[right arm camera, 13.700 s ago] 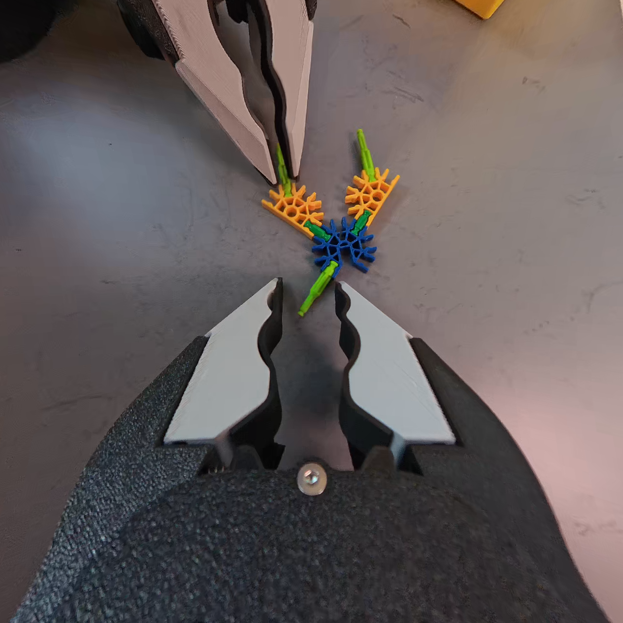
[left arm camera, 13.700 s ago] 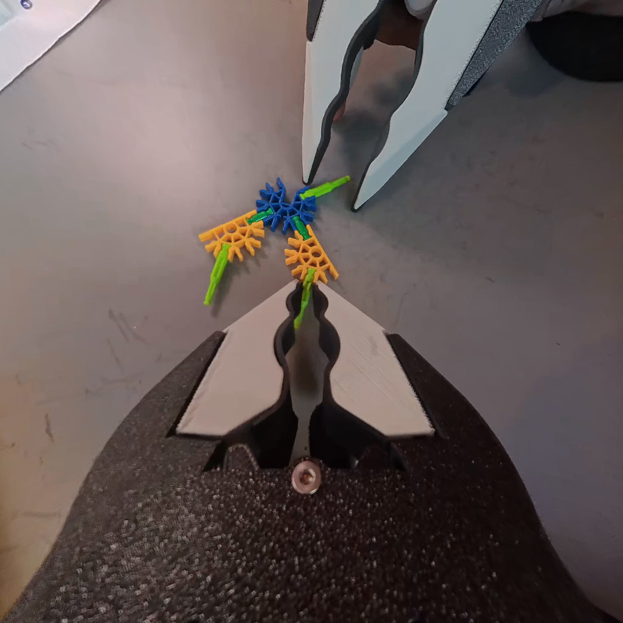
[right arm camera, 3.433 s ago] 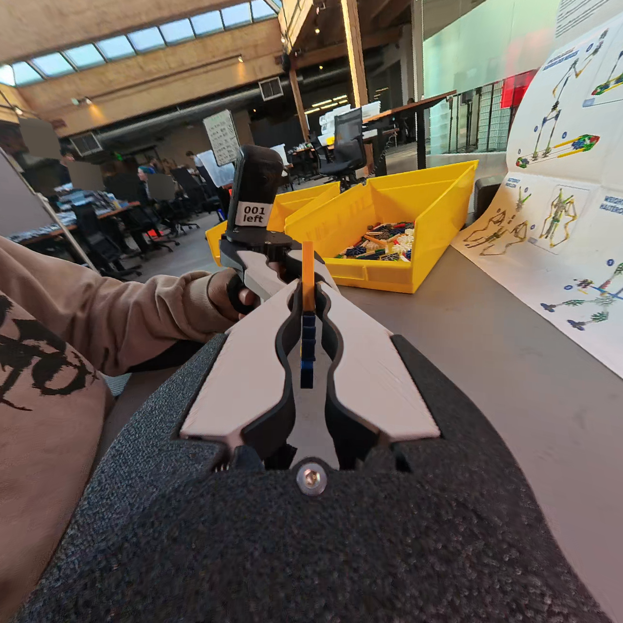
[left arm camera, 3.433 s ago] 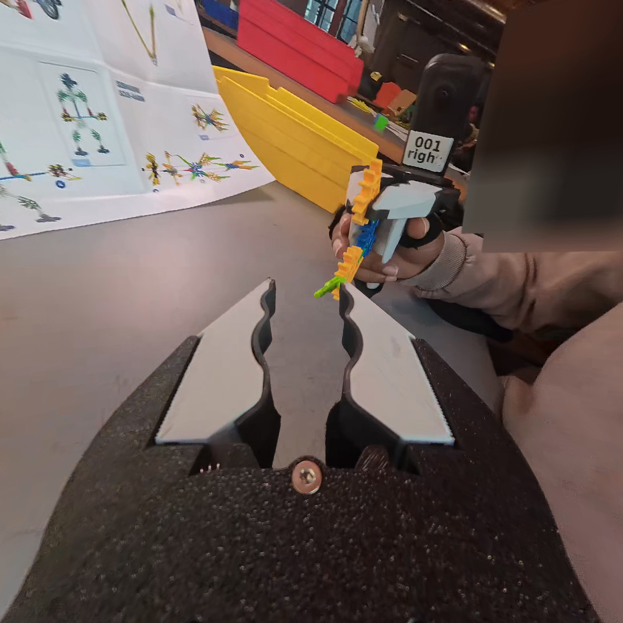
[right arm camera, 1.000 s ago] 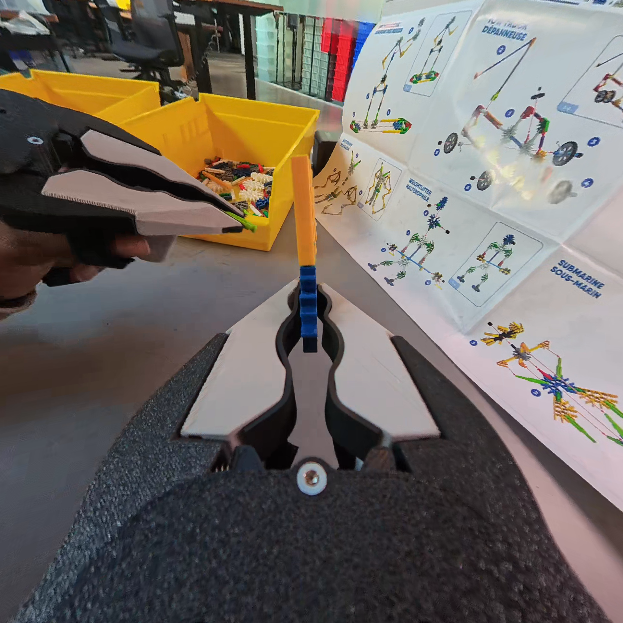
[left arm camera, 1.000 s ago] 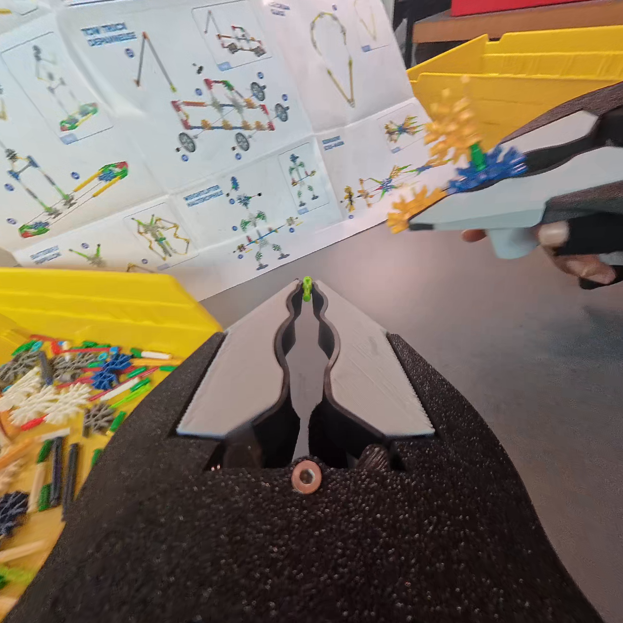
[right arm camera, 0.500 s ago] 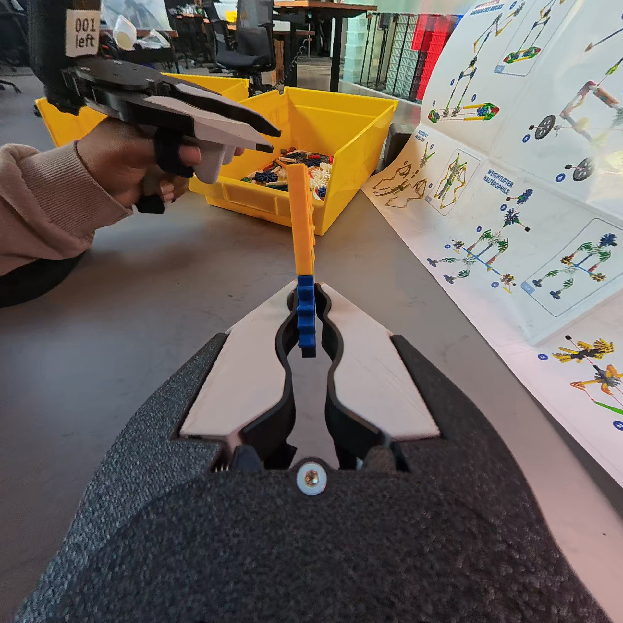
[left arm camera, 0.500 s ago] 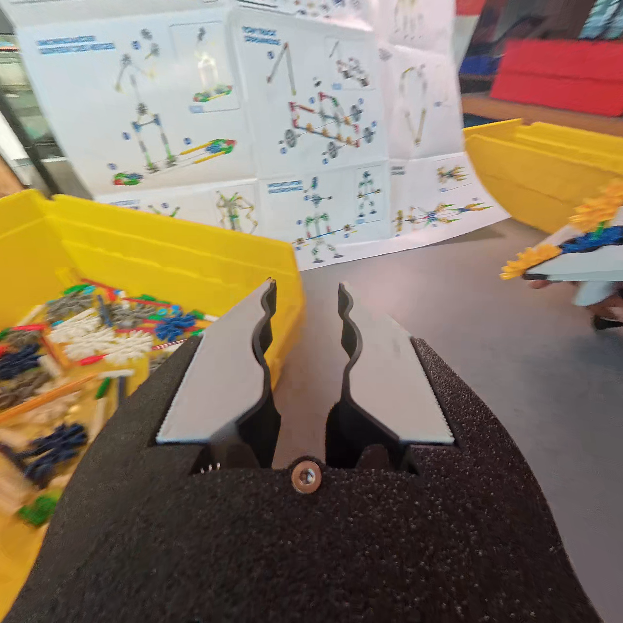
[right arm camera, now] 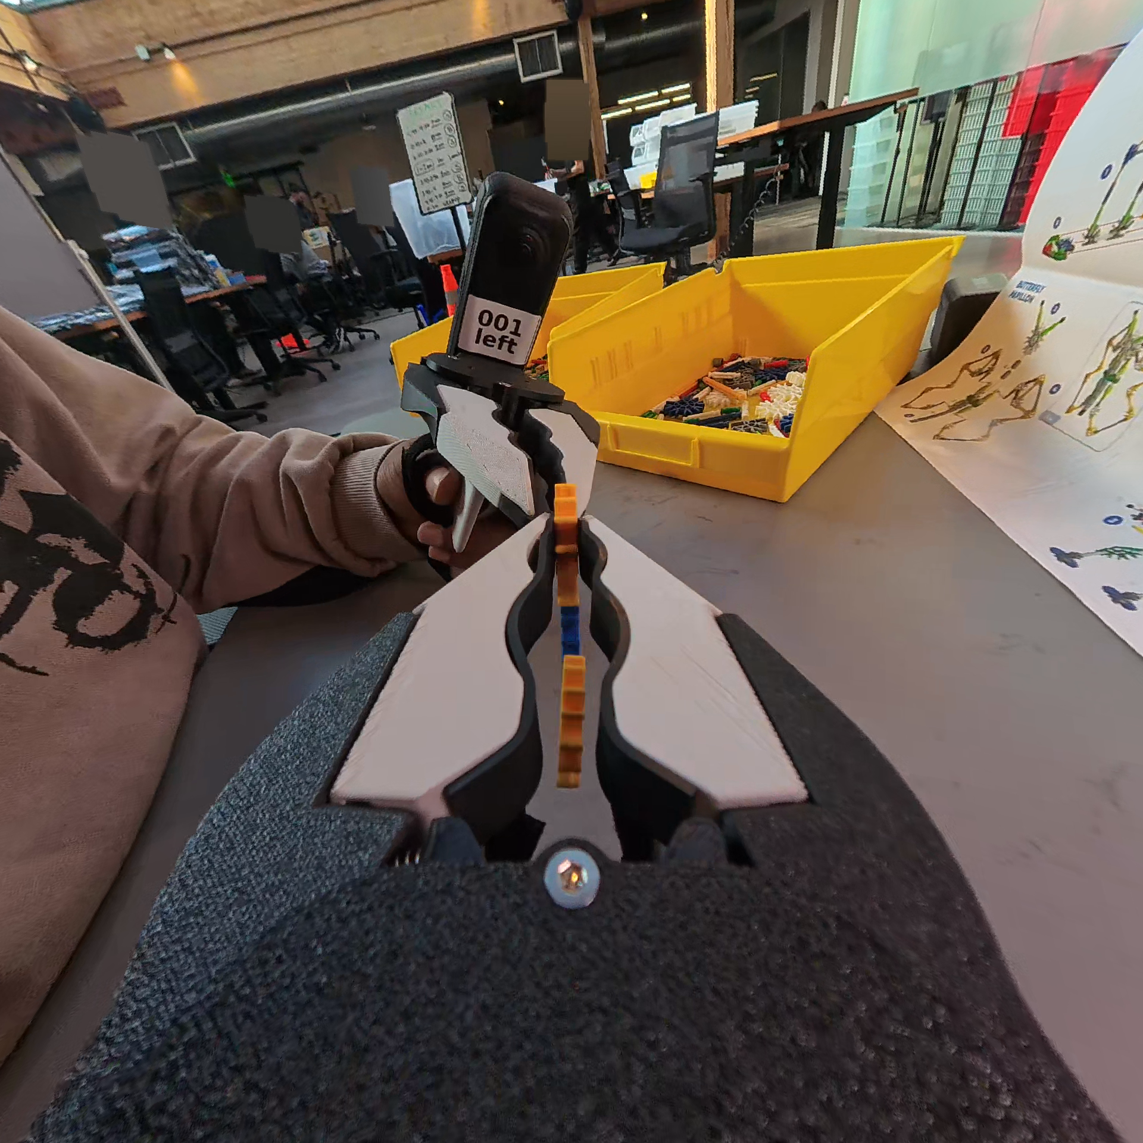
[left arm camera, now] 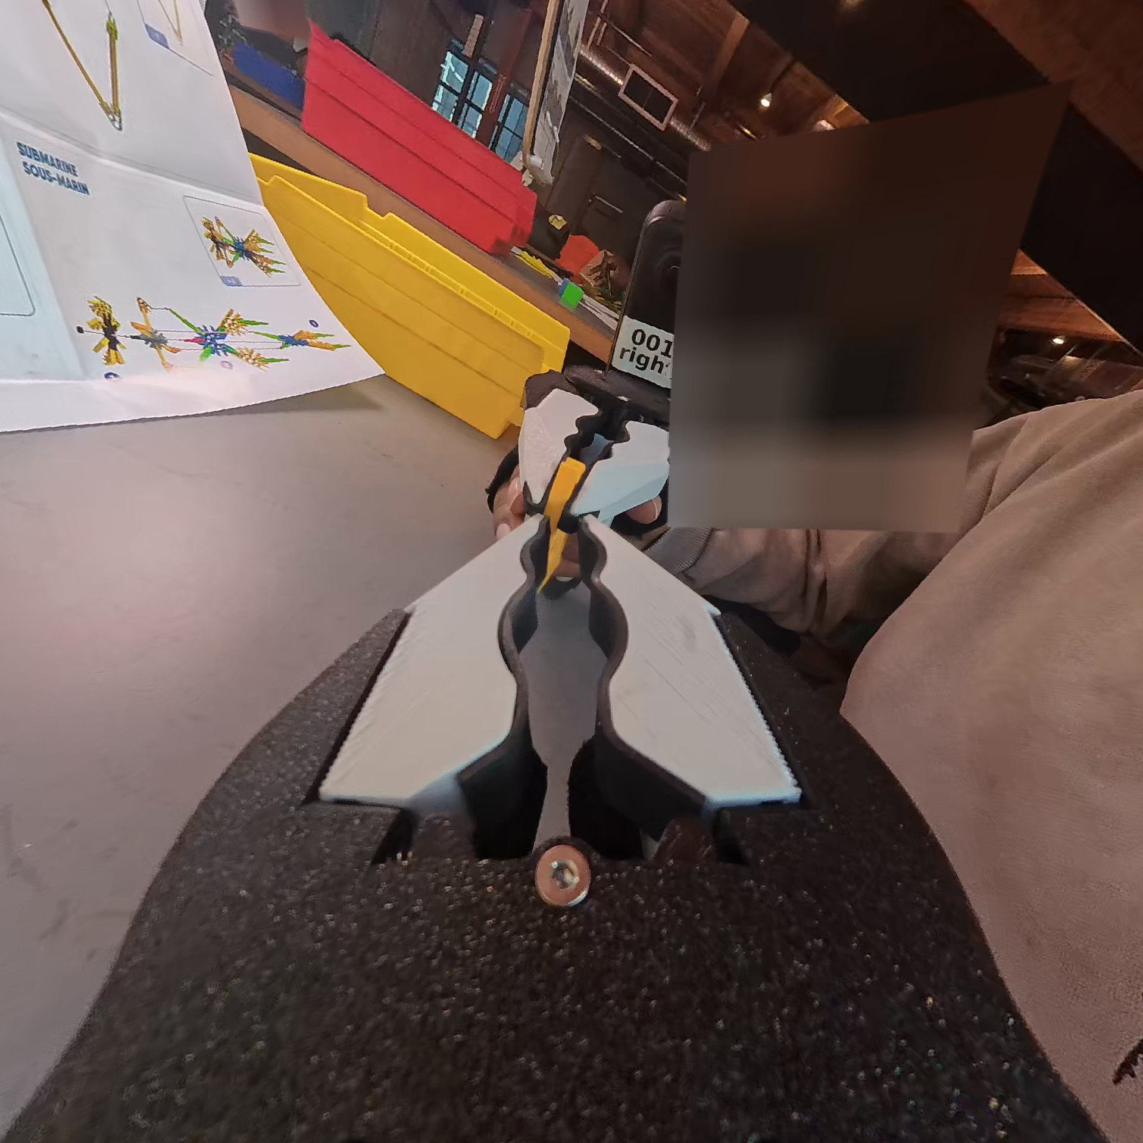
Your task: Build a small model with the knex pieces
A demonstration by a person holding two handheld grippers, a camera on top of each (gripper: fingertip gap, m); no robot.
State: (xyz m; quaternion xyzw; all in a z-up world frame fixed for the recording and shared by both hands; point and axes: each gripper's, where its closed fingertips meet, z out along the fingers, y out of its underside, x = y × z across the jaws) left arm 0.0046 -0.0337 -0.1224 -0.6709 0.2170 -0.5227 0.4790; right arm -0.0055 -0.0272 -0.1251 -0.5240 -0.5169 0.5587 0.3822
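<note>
On a grey desk (right arm camera: 928, 618), beside a white folded instruction sheet (left arm camera: 124, 247) and a yellow plastic bin (right arm camera: 773, 346) of mixed construction pieces, two hand-held tools meet tip to tip. The right tool (right arm camera: 566, 526) is clamped on an orange-and-blue snowflake-connector assembly (right arm camera: 569, 680), seen edge-on. The left tool (left arm camera: 560, 532) is nearly closed around the assembly's orange tip; whether it grips is unclear.

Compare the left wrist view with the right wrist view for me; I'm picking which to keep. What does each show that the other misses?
Only the left wrist view shows the red bins. Only the right wrist view shows the yellow bin of loose pieces and the toy's blue middle piece. Both show the grey table, the instruction sheet, and the right gripper and left gripper meeting on the orange-and-blue toy.
</note>
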